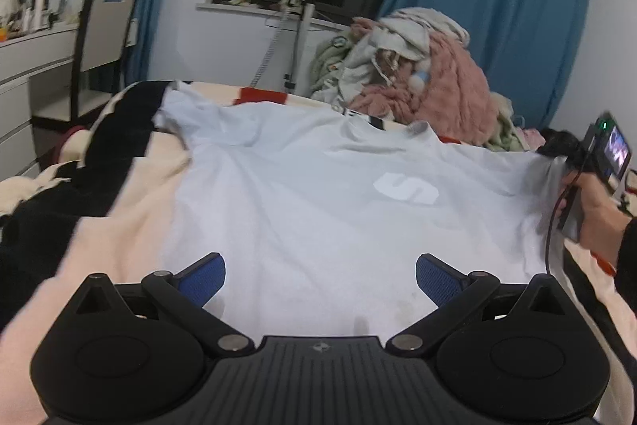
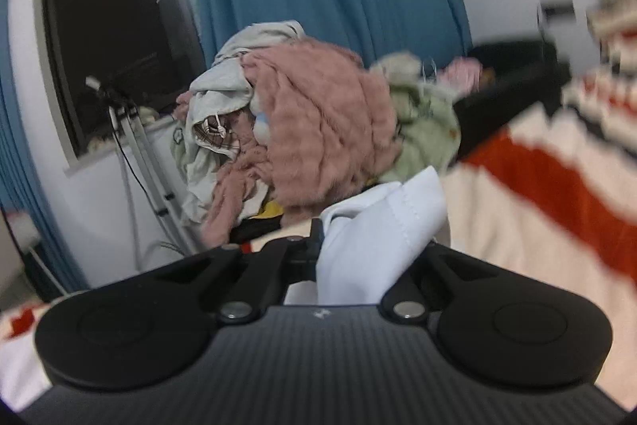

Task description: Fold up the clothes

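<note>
The right gripper (image 2: 318, 245) pinched the pale T-shirt's (image 1: 318, 186) sleeve at the bed's (image 1: 131, 245) right edge; the left gripper (image 1: 320, 279) hovered open above its hem.

I see a bed covered by a cream blanket (image 1: 131, 210) with black and red stripes. A pale blue T-shirt (image 1: 302, 194) lies spread flat on the blanket; behind the shirt, a heap of clothes (image 1: 414, 74) sits on it.

A pale blue T-shirt (image 1: 302, 194) with a white "S" logo was spread flat on the bed, its right edge lifted and bunched.
</note>
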Demonstrator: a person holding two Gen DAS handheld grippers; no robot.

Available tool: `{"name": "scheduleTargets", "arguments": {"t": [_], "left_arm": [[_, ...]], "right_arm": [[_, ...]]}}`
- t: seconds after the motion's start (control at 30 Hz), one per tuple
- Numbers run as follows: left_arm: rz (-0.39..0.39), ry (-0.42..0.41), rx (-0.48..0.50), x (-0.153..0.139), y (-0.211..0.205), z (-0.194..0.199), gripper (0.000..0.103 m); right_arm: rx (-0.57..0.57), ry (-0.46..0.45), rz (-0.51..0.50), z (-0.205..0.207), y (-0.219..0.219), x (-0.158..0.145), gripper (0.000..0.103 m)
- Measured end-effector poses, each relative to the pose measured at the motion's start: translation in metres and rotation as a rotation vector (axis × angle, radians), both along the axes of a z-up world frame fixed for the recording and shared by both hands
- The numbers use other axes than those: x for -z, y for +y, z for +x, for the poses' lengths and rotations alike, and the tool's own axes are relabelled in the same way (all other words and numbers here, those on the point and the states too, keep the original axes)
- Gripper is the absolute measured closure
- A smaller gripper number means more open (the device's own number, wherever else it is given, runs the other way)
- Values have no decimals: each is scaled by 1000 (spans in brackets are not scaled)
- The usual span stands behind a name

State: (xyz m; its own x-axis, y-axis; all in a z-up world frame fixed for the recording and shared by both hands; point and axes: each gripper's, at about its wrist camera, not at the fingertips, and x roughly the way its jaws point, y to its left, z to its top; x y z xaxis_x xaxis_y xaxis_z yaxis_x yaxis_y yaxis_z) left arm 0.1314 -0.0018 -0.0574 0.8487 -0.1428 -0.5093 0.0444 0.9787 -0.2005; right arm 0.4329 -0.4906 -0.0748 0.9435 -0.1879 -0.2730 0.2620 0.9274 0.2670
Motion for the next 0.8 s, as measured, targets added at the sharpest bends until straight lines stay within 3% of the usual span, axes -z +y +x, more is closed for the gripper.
{"name": "scheduleTargets", "arguments": {"t": [0.1, 0.23, 0.33, 0.43, 0.6, 0.73, 0.8], "left_arm": [[-5, -36, -57, -9, 16, -12, 0], [-48, -39, -132, -20, 46, -18, 0], [-66, -30, -188, -22, 66, -15, 0], [-62, -26, -219, -21, 78, -10, 0], [-37, -19, -252, -3, 85, 13, 0], [-67, 22, -256, 13, 87, 35, 1], [-58, 32, -247, 19, 84, 41, 1]], "right_arm": [[5, -3, -154, -3, 51, -38, 97], [-47, -5, -302, -13, 131, -63, 97], [-123, 21, -410, -9, 201, -59, 97], [-186, 82, -505, 5, 269, -31, 97], [-300, 184, -522, 26, 347, 31, 96], [-320, 235, -482, 32, 360, 54, 92], [-366, 222, -422, 29, 353, 52, 66]]}}
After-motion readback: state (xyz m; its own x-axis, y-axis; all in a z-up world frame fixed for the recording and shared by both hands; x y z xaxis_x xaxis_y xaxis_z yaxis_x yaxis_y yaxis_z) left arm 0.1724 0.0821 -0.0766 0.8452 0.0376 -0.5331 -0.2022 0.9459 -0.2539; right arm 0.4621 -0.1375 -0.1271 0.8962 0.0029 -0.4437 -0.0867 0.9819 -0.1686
